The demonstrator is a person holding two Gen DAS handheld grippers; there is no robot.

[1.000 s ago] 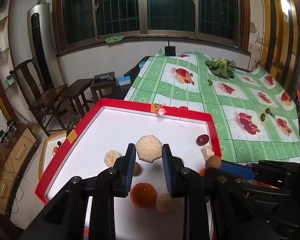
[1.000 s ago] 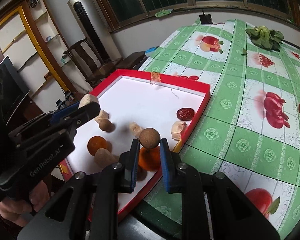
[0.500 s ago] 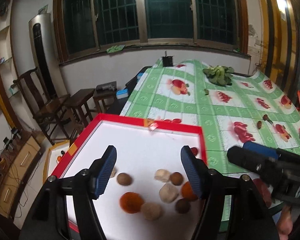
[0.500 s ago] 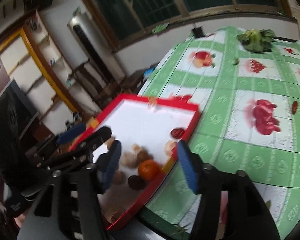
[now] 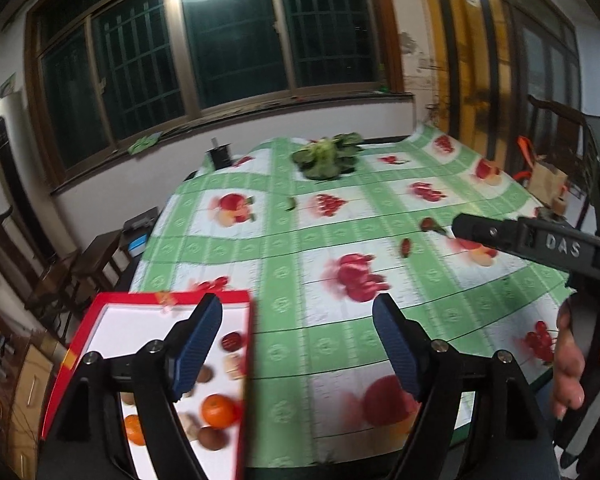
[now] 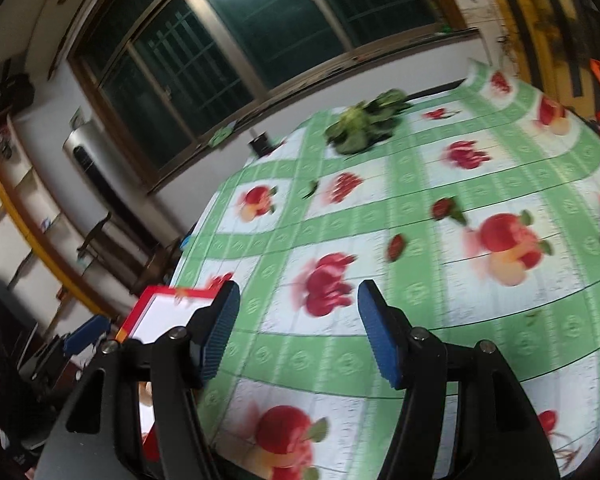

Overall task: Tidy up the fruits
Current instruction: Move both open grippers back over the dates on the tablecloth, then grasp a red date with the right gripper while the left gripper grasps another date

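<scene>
Once shut on fruit over the tray, now spread wide and empty: left gripper (image 5: 296,308) and right gripper (image 6: 298,292) alike. Swung right, off the red tray (image 5: 132,298), seen at near left with an orange (image 5: 219,411), a red date (image 5: 232,341) and brown pieces lying loose inside. Aimed instead across the green tablecloth (image 5: 284,248) toward two stray dates (image 5: 407,247), near each other and well apart from the tray; leafy greens (image 5: 326,154) at the far end. Probable meaning: both carried pieces delivered, next collection begun. Likely targets small and low, calling for a close descent. Heavy motion blur; finer detail illegible.
</scene>
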